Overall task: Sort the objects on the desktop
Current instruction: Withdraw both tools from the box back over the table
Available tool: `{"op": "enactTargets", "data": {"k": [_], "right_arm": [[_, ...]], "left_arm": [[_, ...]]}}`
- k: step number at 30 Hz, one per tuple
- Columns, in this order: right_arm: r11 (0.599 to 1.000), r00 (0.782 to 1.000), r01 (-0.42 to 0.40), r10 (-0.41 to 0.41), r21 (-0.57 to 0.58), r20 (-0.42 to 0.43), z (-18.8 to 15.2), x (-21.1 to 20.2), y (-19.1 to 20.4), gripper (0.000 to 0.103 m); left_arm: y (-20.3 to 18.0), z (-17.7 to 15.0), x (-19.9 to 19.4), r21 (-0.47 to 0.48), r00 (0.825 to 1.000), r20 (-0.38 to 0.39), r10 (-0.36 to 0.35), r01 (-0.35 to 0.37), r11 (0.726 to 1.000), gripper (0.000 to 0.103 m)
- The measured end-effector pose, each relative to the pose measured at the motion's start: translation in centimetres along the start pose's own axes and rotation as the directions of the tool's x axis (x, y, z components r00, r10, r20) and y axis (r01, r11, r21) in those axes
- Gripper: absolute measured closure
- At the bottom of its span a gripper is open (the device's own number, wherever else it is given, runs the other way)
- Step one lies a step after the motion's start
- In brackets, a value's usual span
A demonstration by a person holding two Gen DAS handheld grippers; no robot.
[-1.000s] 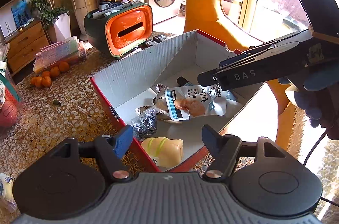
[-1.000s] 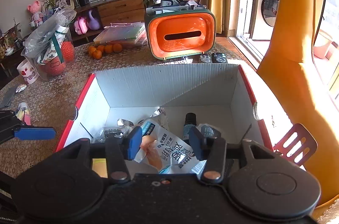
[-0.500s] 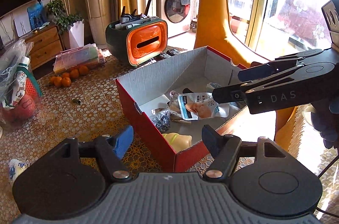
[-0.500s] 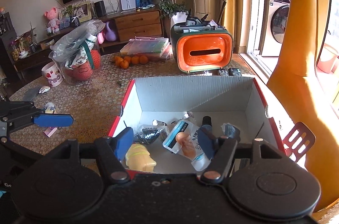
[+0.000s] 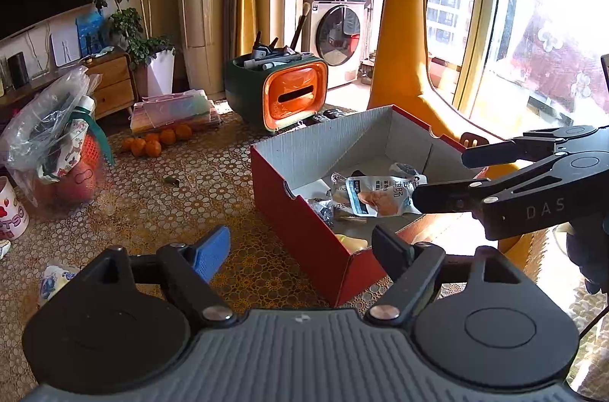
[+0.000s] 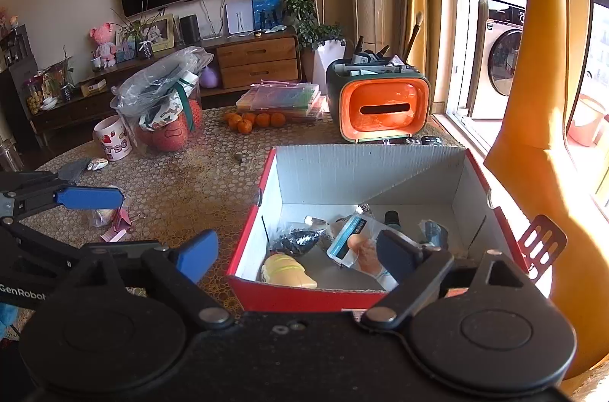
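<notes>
Both grippers have pulled back and up from the red box (image 6: 304,295) since a second ago; more table now shows on both wrist views. Left gripper (image 5: 300,250) hangs over the lace tablecloth (image 5: 182,196) just off the box's near-left corner, jaws spread, nothing between them. Right gripper (image 6: 297,257) sits above the box's near wall, jaws apart too, empty. Inside the box: snack pouch (image 6: 354,242) in the middle, yellow plush toy (image 6: 285,270) at near-left corner, dark crinkly packet (image 6: 297,238) beside it, small dark bottle (image 6: 391,217) toward the back. Outside the box, a small wrapped packet (image 5: 57,280) lies on the table at left. Orange tissue holder (image 6: 380,113) stands behind the box, tangerines (image 6: 253,120) to its left.
</notes>
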State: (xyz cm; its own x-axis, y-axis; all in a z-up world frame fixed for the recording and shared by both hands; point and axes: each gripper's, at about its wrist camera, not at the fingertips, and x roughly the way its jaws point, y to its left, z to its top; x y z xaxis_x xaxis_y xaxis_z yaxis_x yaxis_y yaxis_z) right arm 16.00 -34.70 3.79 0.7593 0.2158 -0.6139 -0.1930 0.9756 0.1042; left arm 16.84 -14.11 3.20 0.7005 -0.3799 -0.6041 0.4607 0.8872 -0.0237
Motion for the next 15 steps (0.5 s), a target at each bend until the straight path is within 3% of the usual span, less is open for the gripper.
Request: {"op": "enactTargets", "data": {"k": [13,15], "right_arm": [[0.999,0.999,-0.026,0.028,-0.044,0.043,-1.1,1.3,6.4,0.004],[0.998,0.998,-0.041,0.043,-0.048,0.043,-1.1,1.8,7.5,0.005]], "left_arm": [[7.0,-3.3,-2.9,-0.107,0.994,0.026,0.11,-0.106,0.989,0.01],[8.4,-3.8,-3.3,-0.129,0.991,0.026,0.131,-0.126,0.984,0.0]]}}
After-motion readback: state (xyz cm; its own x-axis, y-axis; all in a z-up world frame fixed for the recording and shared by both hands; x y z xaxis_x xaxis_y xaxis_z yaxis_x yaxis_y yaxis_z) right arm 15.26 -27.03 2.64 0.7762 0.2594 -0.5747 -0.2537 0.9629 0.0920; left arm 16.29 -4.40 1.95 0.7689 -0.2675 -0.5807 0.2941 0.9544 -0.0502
